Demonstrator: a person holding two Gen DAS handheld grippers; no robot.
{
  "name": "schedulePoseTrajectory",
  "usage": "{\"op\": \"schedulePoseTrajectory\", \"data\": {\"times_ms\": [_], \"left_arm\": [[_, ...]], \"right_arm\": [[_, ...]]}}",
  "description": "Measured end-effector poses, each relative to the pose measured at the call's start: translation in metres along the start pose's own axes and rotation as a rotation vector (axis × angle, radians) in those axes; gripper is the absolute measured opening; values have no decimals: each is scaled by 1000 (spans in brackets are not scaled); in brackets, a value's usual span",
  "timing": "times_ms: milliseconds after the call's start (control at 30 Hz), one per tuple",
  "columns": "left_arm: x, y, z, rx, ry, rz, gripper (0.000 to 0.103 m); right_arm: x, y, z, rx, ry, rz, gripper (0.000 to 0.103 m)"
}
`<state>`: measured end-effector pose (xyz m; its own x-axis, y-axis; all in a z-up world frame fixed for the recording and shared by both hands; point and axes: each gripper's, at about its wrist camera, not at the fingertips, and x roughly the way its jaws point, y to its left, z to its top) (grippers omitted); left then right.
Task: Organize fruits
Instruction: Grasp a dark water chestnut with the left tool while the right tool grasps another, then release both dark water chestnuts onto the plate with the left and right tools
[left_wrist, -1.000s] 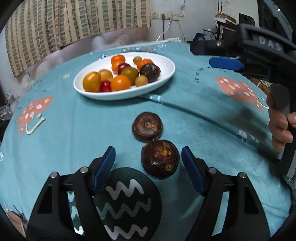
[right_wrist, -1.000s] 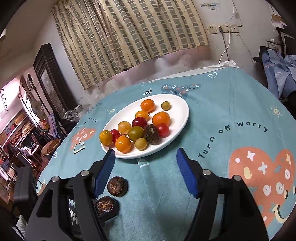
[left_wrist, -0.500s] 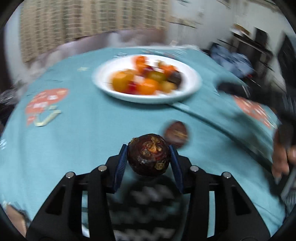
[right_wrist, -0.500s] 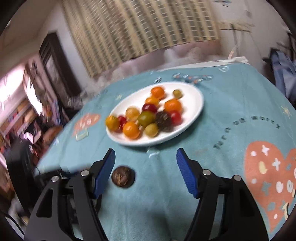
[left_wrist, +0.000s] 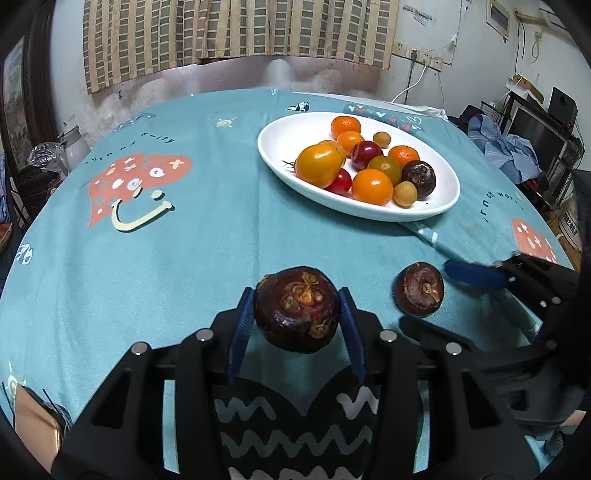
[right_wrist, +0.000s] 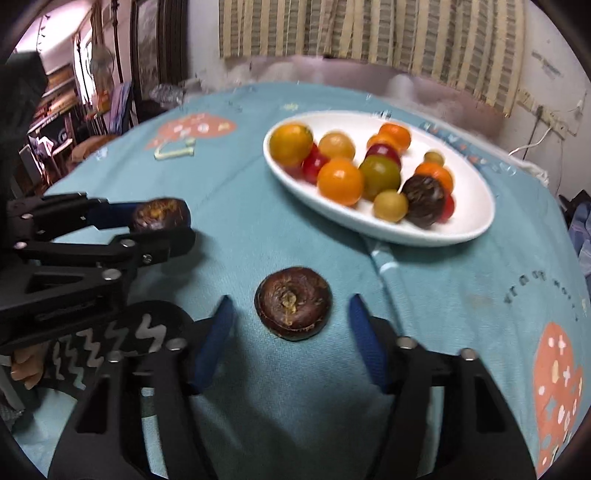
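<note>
On cloth: one chestnut (right_wrist: 293, 302); another (left_wrist: 297, 309) in left tongs (left_wrist: 297, 325).

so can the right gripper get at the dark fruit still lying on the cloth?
Probably yes. The right gripper is open, one finger on each side of the loose dark fruit, nothing between them. The left gripper, shut on the other dark fruit, sits off to the side.
</note>
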<state>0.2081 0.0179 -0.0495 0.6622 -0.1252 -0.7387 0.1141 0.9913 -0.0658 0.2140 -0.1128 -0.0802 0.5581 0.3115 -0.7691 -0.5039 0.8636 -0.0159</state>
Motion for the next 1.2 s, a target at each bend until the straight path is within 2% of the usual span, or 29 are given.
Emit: {"op": "schedulePoseTrajectory", "data": {"times_ms": [33,200,467,567,700,800,900,1133,1167,1200], "left_arm": [[3,-1,-1,2,11,-3,46],[21,-3,-5,14,71,-2,46],[13,-9,-3,26,28,-18,46],[1,-8,17,20,-25,-28,46],[1,-10,62,62,-65,20,46],[14,-9,104,56,-82,34,46],[37,-6,132,31,-78,25,46],[90,-5,158,-2,-50,15,47],[93,-5,160,-5,-50,11,48],[95,-6,161,-8,-52,9,53]], "right_arm": [[1,-3,0,12,4,3,44],[-26,-19,-4,76,-80,34,43],[-46,-37,-6,139,-134,33,43],[-63,-54,-1,189,-191,21,43],[-73,-81,28,209,-228,-18,43],[-63,-105,56,225,-224,-50,43],[-40,-127,76,257,-209,-68,43],[10,-141,92,254,-180,-80,44],[13,-140,95,250,-184,-77,44],[15,-138,97,245,-187,-77,44]]}}
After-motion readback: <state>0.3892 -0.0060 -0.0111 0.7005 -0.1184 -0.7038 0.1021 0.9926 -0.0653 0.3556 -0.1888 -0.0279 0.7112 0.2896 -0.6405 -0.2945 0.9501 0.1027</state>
